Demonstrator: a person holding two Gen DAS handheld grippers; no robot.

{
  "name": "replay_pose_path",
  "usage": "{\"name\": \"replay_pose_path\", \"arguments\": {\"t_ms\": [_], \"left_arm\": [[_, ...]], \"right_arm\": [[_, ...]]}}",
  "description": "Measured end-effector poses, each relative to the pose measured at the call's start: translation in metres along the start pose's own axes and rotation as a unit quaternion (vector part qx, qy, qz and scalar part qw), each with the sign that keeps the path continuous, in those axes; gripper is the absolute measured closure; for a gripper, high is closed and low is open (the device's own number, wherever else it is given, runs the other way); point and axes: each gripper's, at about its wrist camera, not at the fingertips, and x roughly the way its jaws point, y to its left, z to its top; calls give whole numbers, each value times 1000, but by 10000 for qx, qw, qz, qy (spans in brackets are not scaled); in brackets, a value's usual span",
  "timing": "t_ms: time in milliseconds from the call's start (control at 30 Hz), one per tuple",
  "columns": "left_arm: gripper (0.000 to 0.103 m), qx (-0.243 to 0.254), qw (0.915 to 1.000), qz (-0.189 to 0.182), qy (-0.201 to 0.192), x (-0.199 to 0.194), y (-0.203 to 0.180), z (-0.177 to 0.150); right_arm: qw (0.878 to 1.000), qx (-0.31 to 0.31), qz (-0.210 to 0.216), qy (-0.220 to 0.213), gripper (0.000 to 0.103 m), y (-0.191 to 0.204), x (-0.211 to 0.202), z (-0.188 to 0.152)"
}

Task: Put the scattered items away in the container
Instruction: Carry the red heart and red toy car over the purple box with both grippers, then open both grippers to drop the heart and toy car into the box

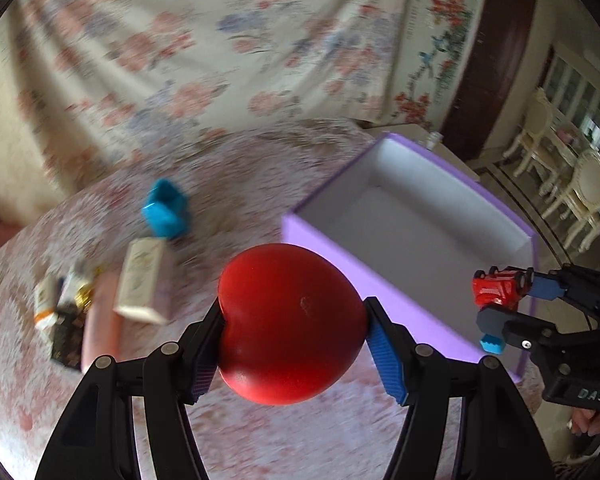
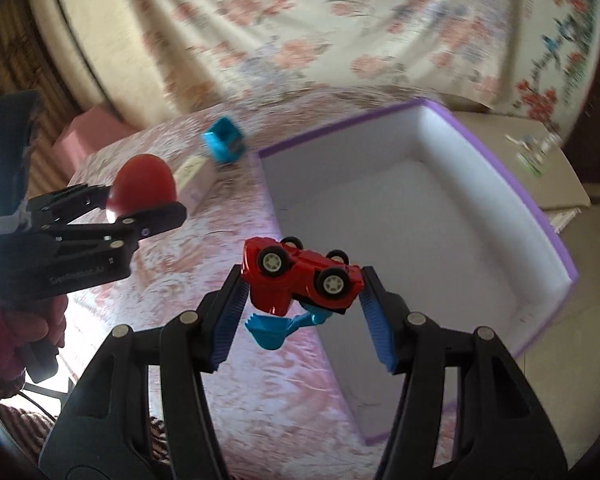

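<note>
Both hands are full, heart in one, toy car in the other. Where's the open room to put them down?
The purple box is bare inside, wall to wall. There is also open tablecloth along its near left wall. It is crowded at the far left, where the blue toy, cream carton and small packets cluster.

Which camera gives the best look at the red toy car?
The right wrist view. There the red toy car sits large and central in the right gripper, wheels and blue scoop visible. The left wrist view shows it only small, near the right edge, beside the purple box.
</note>
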Motion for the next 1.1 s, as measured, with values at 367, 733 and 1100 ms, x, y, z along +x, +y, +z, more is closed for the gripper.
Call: {"name": "replay_pose_path", "arguments": {"t_ms": [367,733,1100], "left_arm": [[37,801,9953,-398,366,58,-98,40],[37,1240,9851,-406,1120,107,-131,25],[37,1569,9759,-321,1484,119,-125,8]], "right_arm": [[9960,-68,-717,530,44,-65,22,0],[9827,-492,-963,1503,44,-96,60,-3],[9544,-1382,-1095,2407,43,-86,65,-16]]}}
